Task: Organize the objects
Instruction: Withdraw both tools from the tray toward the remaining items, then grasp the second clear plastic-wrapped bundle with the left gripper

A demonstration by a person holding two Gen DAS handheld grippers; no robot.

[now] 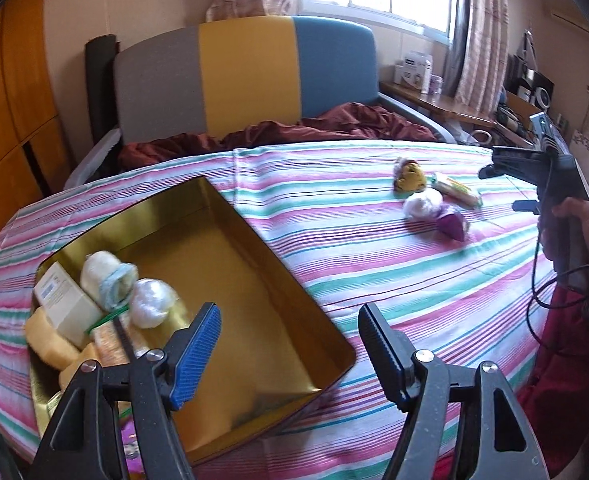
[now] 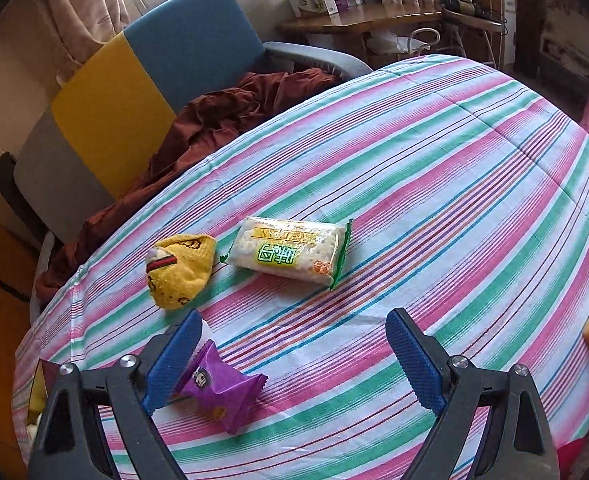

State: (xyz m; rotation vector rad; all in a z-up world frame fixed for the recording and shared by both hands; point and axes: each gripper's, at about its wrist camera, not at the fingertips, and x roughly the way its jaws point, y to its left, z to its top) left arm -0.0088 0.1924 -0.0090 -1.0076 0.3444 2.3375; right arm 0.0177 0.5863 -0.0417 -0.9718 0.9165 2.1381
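The left wrist view shows a bed (image 1: 334, 240) under a striped sheet filling most of the frame, serving as the work surface, with everything spread out in reach. On it, at lower left, sits an open gold tin (image 1: 254, 288); its top is off and its far half is bare, so it reads as the place where loose things are being collected. Packed into its lower left corner lie a pale box (image 1: 68, 300), a rolled cloth (image 1: 106, 276) and a white wrapped ball (image 1: 150, 300), pushed tight together, which leaves room for more.

At right of centre a small cluster waits on the sheet, well apart from the tin: a yellow sock (image 1: 408, 176), a biscuit packet (image 1: 456, 192), a white ball (image 1: 422, 204) and a purple sweet (image 1: 452, 228). The left gripper (image 1: 290, 340) hangs over the tin's near edge, fingers spread and pinching nothing; it seems merely parked there.

In the right wrist view the right gripper (image 2: 294, 360) points down at the cluster, fingers wide apart and empty, apparently lined up for a pickup. The biscuit packet (image 2: 290, 254) lies just above it, the yellow sock (image 2: 180, 272) to the packet's left, and the purple sweet (image 2: 224, 394) just beside the left finger (image 2: 172, 364), at lower left. The packet or the sweet looks the likeliest next target.
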